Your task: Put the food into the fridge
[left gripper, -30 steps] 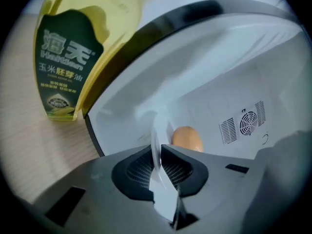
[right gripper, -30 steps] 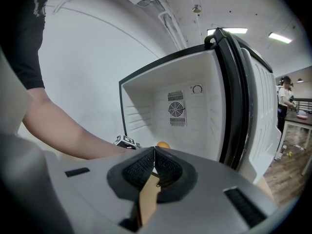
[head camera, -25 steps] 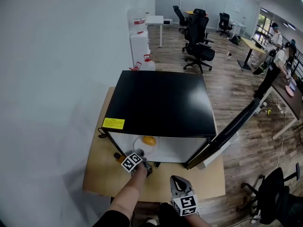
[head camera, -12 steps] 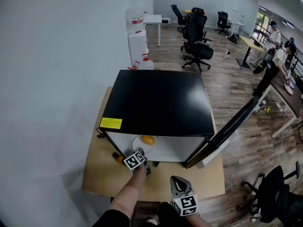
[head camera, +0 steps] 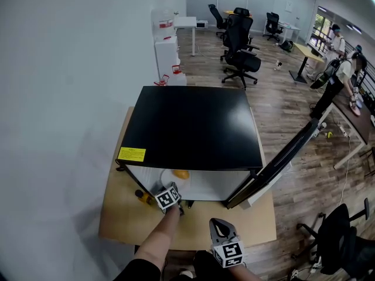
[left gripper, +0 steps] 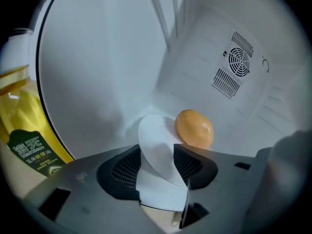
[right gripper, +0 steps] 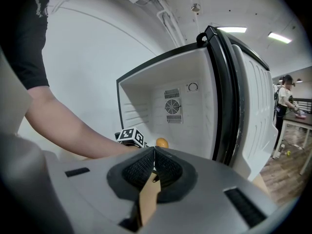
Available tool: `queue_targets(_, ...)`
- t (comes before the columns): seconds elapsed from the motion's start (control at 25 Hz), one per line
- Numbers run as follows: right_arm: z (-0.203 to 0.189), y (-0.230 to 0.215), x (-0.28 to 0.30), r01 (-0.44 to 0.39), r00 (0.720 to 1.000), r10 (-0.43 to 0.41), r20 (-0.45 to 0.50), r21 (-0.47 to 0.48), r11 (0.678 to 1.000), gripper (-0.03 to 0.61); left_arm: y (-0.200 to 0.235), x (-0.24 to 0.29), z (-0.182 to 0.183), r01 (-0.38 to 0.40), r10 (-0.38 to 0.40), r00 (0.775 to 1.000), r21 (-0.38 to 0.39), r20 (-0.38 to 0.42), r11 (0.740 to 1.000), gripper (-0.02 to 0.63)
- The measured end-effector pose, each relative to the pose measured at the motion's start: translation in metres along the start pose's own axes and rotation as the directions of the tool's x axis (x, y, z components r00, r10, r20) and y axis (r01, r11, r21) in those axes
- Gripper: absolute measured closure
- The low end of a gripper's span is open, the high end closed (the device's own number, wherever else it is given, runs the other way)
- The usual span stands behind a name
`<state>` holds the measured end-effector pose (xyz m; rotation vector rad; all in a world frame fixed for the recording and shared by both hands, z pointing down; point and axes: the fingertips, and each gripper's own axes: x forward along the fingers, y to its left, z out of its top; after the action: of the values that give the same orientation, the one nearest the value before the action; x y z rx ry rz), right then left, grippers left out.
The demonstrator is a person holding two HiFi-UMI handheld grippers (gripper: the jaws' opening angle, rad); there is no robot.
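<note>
Plate (left gripper: 155,141) with round orange food (left gripper: 194,128) sits inside the fridge (left gripper: 253,106), its rim between the jaws of our left claw (left gripper: 157,164), which have just been opening and look slack. Smooth food could roll, so we'd hold the stiff rim level. Right claw (right gripper: 154,155) is closed, empty.

1. We see a light wooden table (head camera: 234,230) standing on a wood-plank floor (head camera: 281,98).
2. Directly on the table stands the black-topped fridge (head camera: 193,127). It takes up most of the tabletop, and its door (head camera: 287,157) hangs open to the right, out past the table's edge.
3. We also find a bottle of yellow oil (head camera: 142,197) on the table, just beside the fridge's front left corner.
4. Inside, the fridge's white inner floor (head camera: 205,183) carries a white plate (left gripper: 156,145) near the front left.
5. A rounded orange piece of food (left gripper: 194,128) sits at the plate's far side.
</note>
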<state>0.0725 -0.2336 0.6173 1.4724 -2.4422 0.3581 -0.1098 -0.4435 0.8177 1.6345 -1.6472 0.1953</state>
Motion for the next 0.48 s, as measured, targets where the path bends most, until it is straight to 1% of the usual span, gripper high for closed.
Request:
queue_targets(0.16, -0.002, -0.001, 0.0, -0.001, 1.0, 0.001, -0.009, -0.002, 1.0, 0.518, -0.005, 0.002, -0.002, -0.01, 0.01, 1.0, 0.058, -0.014, 0.998, 0.386)
queue_targets(0.36, -0.002, 0.0, 0.002, -0.002, 1.0, 0.002, -0.006, -0.001, 1.0, 0.518, -0.009, 0.004, -0.004, 0.006, -0.002, 0.999, 0.122, -0.033, 0.993, 0.364)
queue_targets(0.48, -0.002, 0.002, 0.001, -0.006, 1.0, 0.006, -0.006, -0.003, 1.0, 0.518, -0.012, 0.005, -0.006, 0.016, -0.006, 0.998, 0.189, -0.057, 0.982, 0.343)
